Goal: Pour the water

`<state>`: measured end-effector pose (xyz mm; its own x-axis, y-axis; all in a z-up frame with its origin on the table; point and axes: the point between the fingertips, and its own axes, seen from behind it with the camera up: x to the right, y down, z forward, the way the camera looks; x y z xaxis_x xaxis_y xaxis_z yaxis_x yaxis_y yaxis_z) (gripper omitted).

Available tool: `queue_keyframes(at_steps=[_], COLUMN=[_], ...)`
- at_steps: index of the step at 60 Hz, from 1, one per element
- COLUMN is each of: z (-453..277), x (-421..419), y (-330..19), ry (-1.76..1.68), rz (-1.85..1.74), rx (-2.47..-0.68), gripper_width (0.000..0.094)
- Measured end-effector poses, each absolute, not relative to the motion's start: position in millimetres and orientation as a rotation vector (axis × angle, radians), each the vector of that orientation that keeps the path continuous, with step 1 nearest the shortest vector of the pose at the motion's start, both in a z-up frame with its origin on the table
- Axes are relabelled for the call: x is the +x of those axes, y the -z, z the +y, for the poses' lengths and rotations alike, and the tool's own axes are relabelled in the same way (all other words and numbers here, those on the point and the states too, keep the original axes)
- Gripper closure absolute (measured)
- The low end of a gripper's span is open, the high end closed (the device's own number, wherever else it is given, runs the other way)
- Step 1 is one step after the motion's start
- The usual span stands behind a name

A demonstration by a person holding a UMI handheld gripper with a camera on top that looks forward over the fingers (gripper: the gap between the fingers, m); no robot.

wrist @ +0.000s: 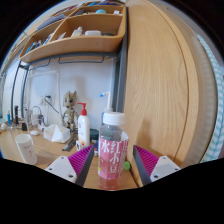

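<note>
Wooden tabletop with a white wall behind; a wooden shelf of small items sits overhead and a tall wooden panel stands on one side.

Item: water bottle, clear plastic, white cap, pink printed label. We find it upright between the fingers of the tool, close to the camera. The magenta pads flank the label on both sides; we cannot tell whether they press it or leave a gap.

Handling, as we judge it: thin wall, likely to flex under a hard squeeze; smooth label may slip. Weight depends on the fill, which we cannot read. Best held at mid-body on the label band, below the shoulder.

Also present: a white-capped squeeze bottle, a pale cup and a small figurine beyond.
</note>
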<state>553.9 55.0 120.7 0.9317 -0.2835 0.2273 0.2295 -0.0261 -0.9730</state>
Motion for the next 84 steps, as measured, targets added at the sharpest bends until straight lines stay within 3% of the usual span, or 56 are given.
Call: queue_keyframes(at_steps=[3, 8, 23, 42, 51, 60, 84], z=[58.6, 72.9, 71.1, 66.3, 69.6, 82.8, 102.3], x=[553.2, 548.3, 549.2, 507.1, 463.6, 412.7, 355.4], y=[-122.1, -127.1, -126.3, -142.9, -161.6, -156.3, -151.0], ry=[0.400, 0.368, 0.372, 0.763, 1.107, 1.401, 1.832], rz=[0.039, 0.041, 0.035, -0.242, -0.568, -0.890, -1.416], rx=[-1.533, -1.531, -1.530, -1.539, -1.448, -1.303, -0.978], gripper_width=[0.0196, 0.0465, 0.0606, 0.0608, 0.0609, 0.0609, 0.0609])
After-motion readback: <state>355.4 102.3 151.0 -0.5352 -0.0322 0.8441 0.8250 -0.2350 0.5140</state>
